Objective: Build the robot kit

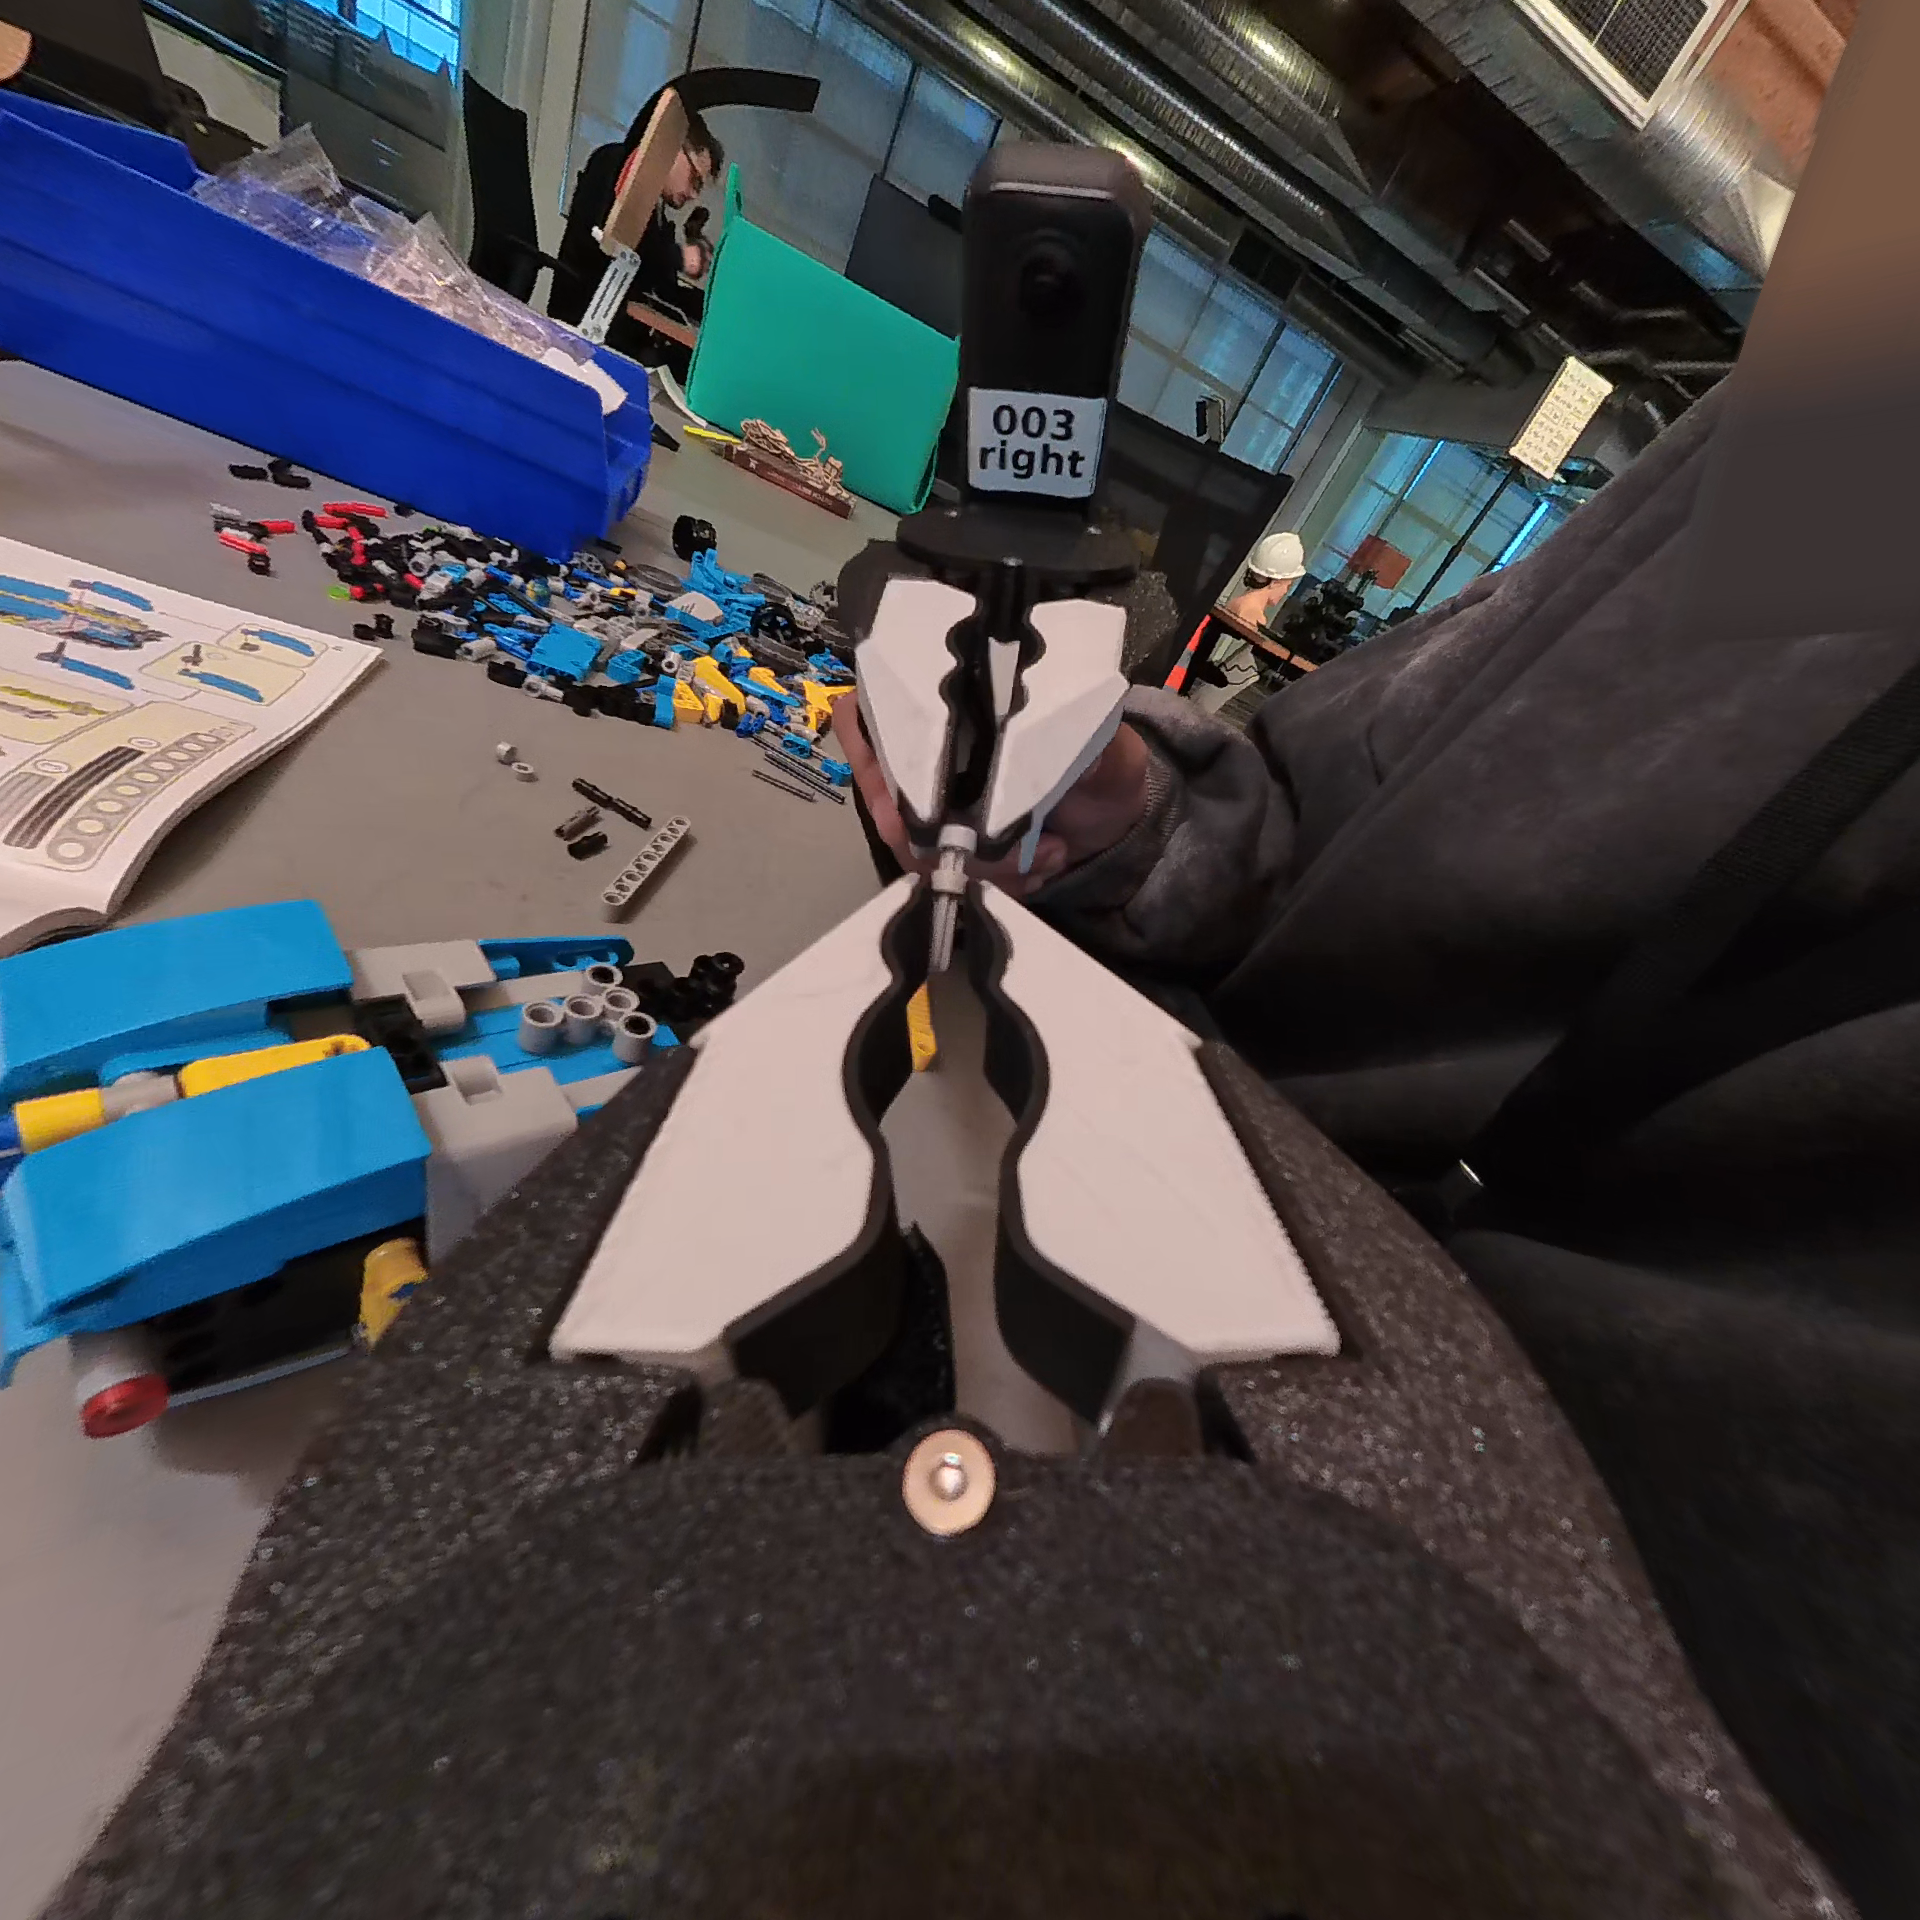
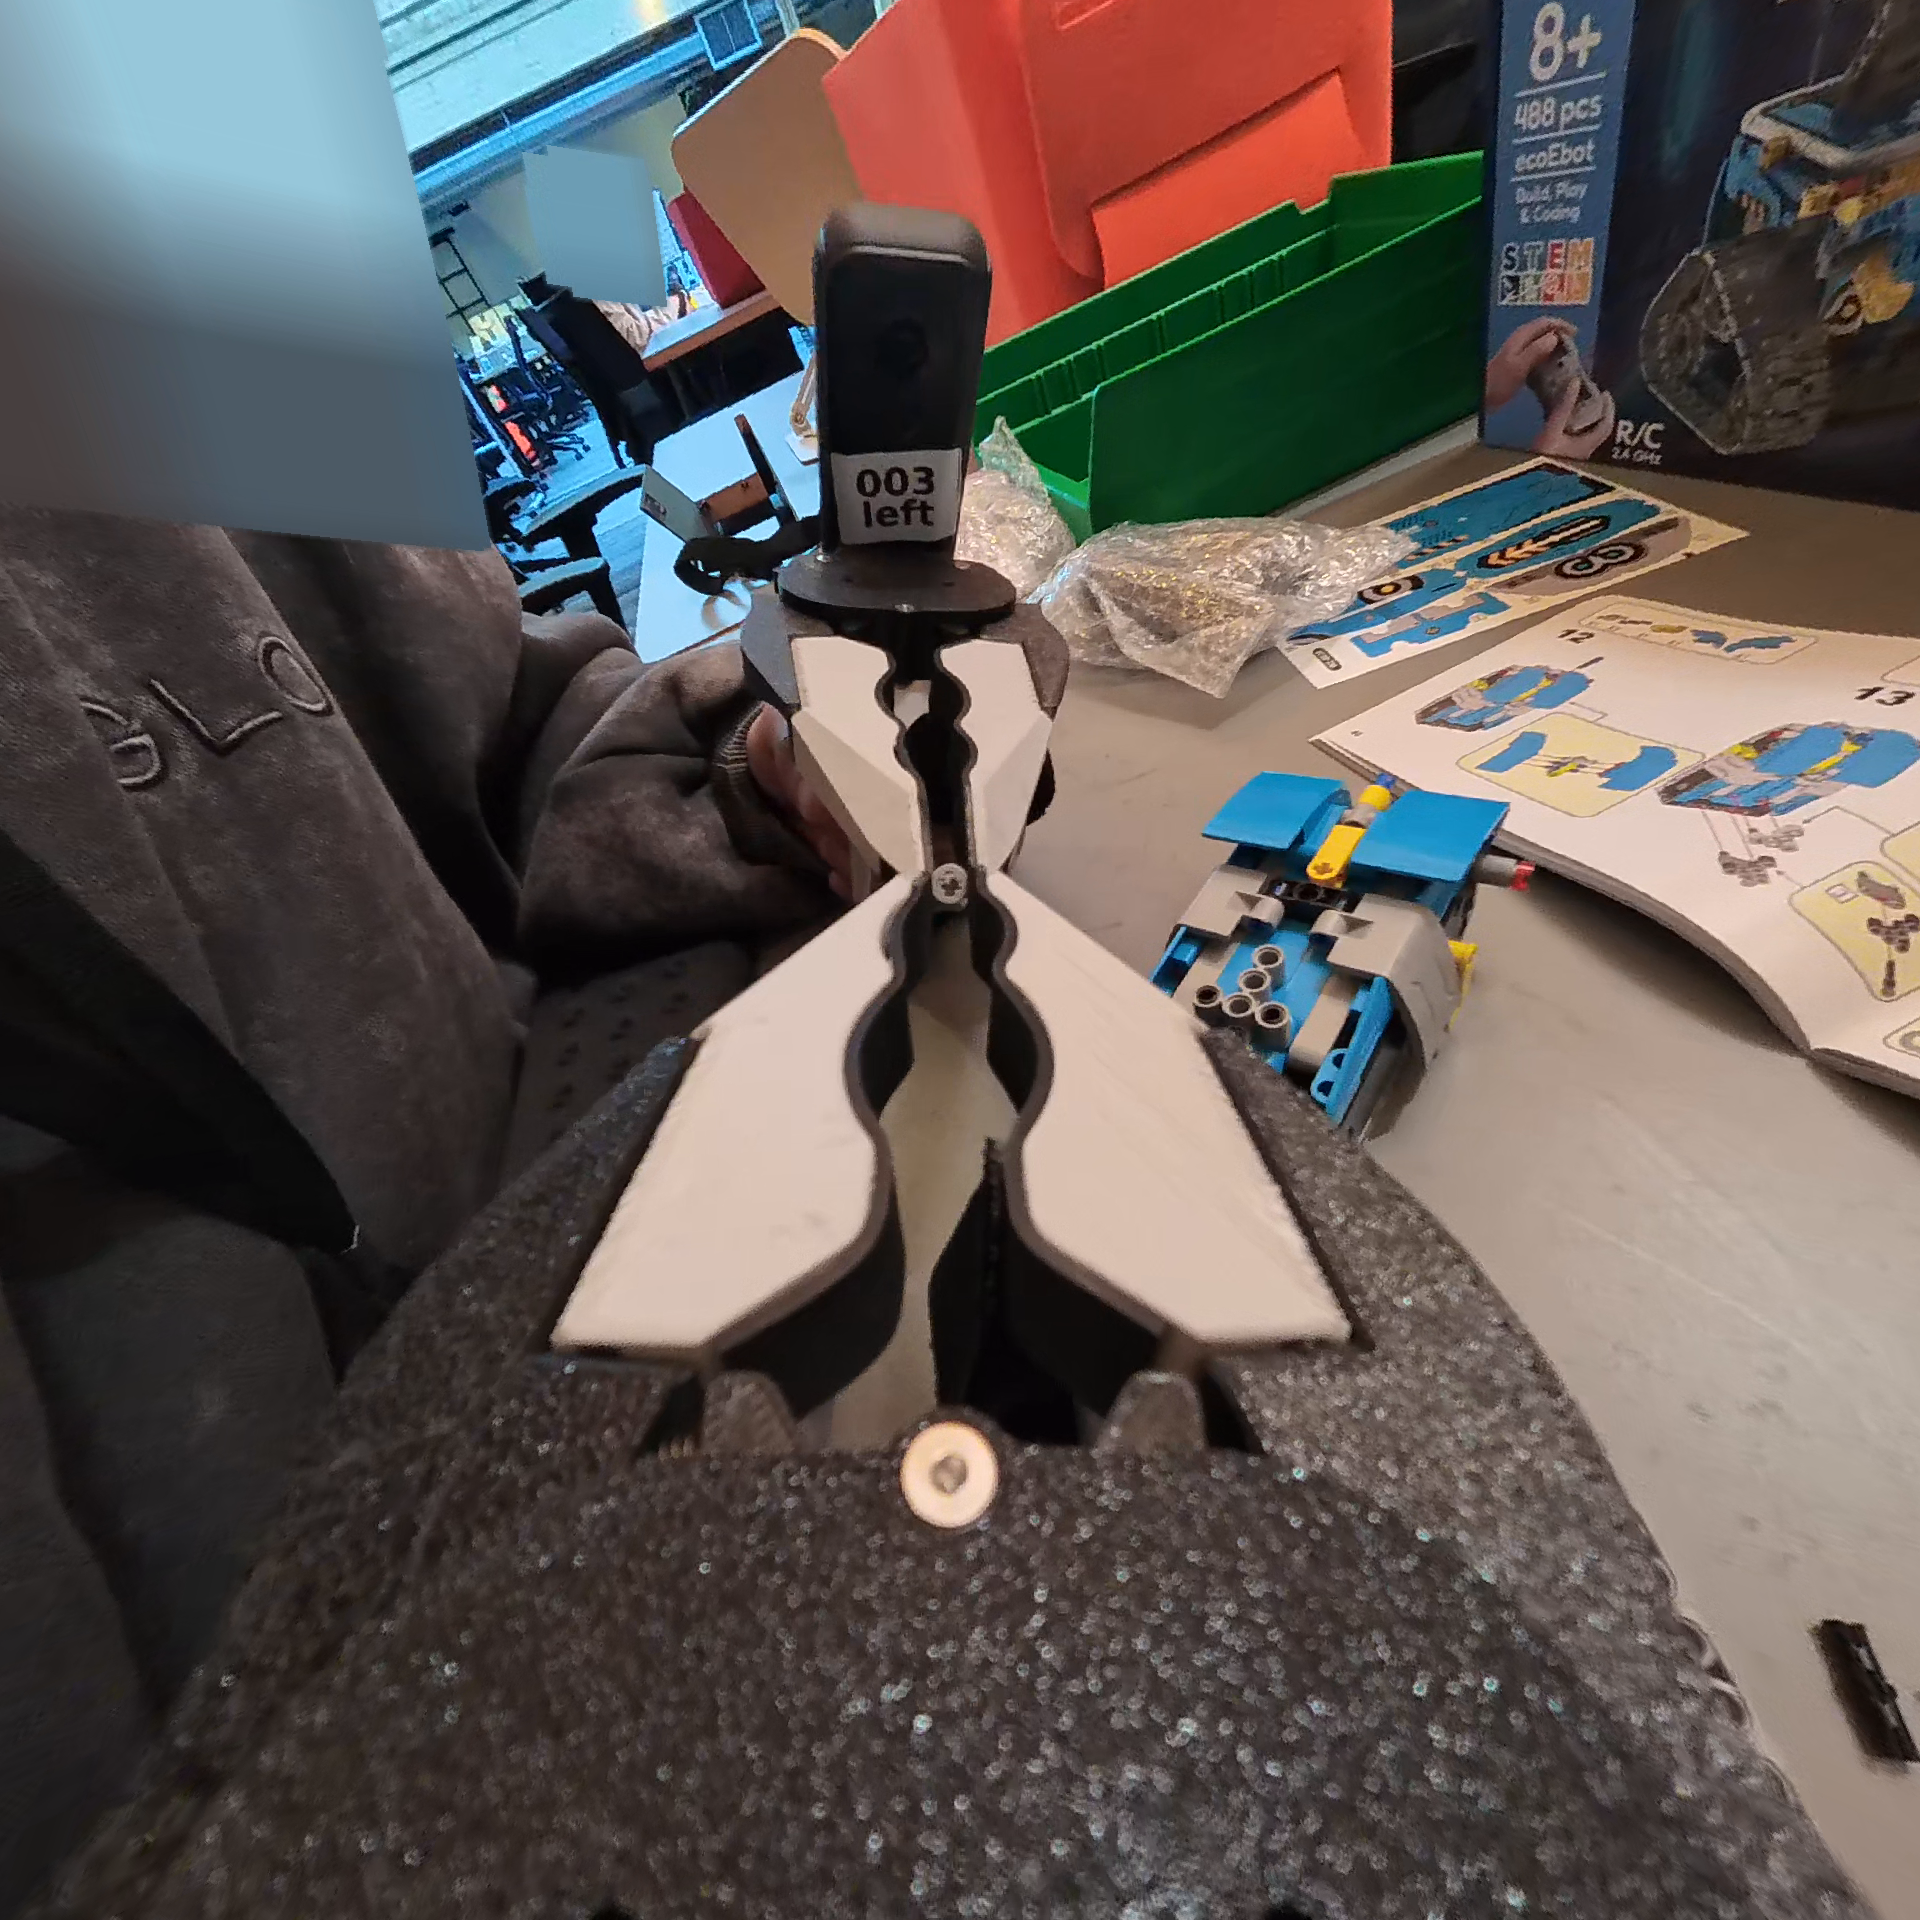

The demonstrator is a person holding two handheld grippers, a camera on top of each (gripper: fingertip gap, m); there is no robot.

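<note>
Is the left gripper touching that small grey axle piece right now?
Touching. In the left wrist view the left gripper has its jaws closed on the grey axle piece, whose other end sits between the jaws of the right gripper.

Matt white plastic tongs (image 1: 943,894) on a shiny metal pin (image 1: 948,902); smooth grey tabletop (image 1: 416,790); glossy paper booklet (image 1: 135,707).
</note>
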